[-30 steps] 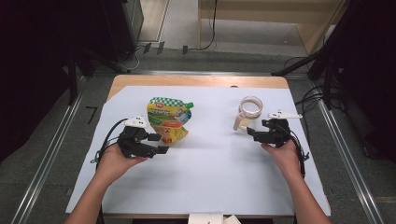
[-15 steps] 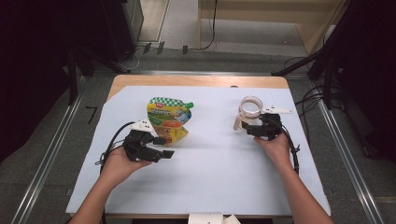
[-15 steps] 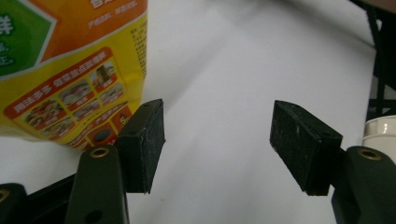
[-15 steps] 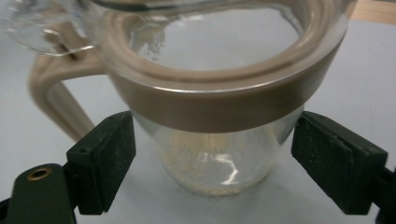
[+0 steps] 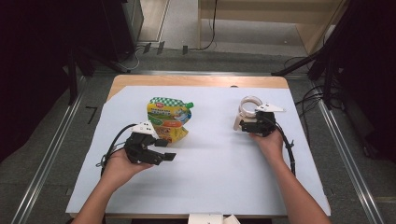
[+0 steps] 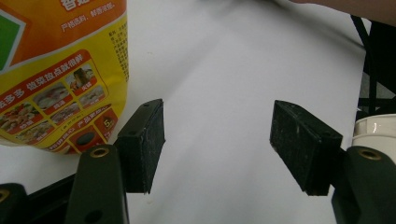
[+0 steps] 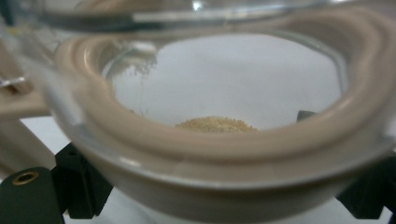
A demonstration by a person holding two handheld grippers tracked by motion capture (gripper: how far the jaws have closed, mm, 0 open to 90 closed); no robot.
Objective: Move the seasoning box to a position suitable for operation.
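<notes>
The yellow pouch (image 5: 169, 120) is lying left of the bench's (image 5: 210, 182) middle; the clear jar (image 5: 248, 108) (tan grains inside) is standing near the right edge, the right gripper's (image 5: 240, 125) jaws, just opening, straddling it; the left gripper (image 5: 163, 150) is hovering wide and empty.

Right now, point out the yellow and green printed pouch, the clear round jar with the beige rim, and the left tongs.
Yellow and green printed pouch (image 5: 168, 119), high view, printed front.
Clear round jar with beige rim (image 7: 224, 140), right gripper view, near rim.
Left tongs (image 6: 217, 144), left gripper view, midway between tips.
</notes>
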